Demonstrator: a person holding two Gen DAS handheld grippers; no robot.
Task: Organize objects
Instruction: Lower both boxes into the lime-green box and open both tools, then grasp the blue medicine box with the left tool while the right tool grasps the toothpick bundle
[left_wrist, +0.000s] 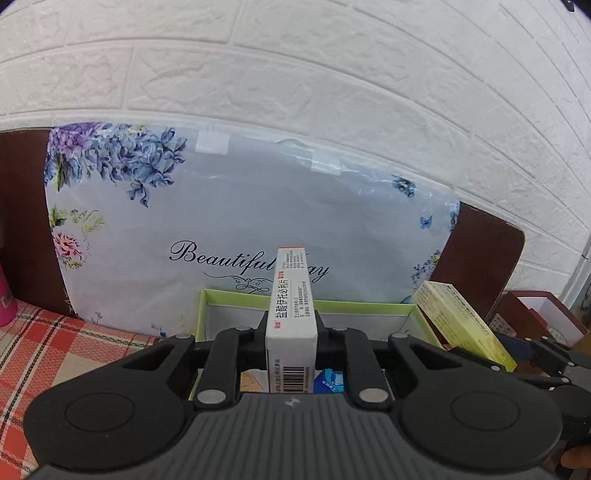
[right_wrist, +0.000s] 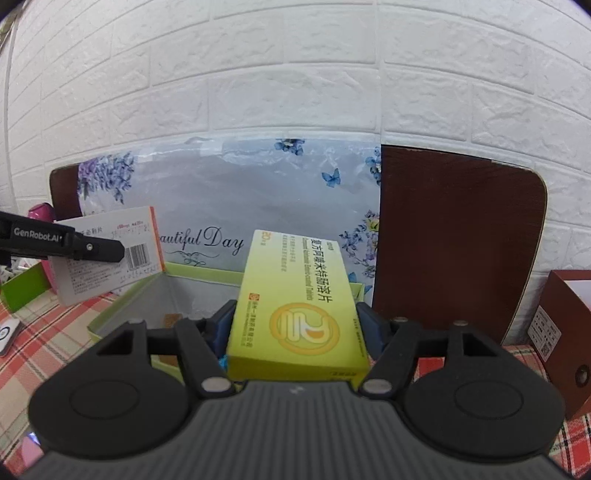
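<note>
Both grippers carry a medicine box over the green tray.

Left view: left gripper (left_wrist: 291, 332) is clamped on a white box (left_wrist: 291, 314) above the tray (left_wrist: 258, 297), which already holds packets. Right view: right gripper (right_wrist: 295, 325) is clamped on a yellow box (right_wrist: 295, 306); both seem unplaced. A brown carton (right_wrist: 569, 332) stands far right on the tabletop (right_wrist: 33, 354).

green tray (left_wrist: 258, 300) open above, floral board (left_wrist: 229, 206) behind

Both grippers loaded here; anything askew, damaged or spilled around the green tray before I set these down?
Nothing stands out. The left gripper holds the white medicine box and the right gripper holds the yellow medicine box, both over the green tray. No spill or damage shows.
</note>
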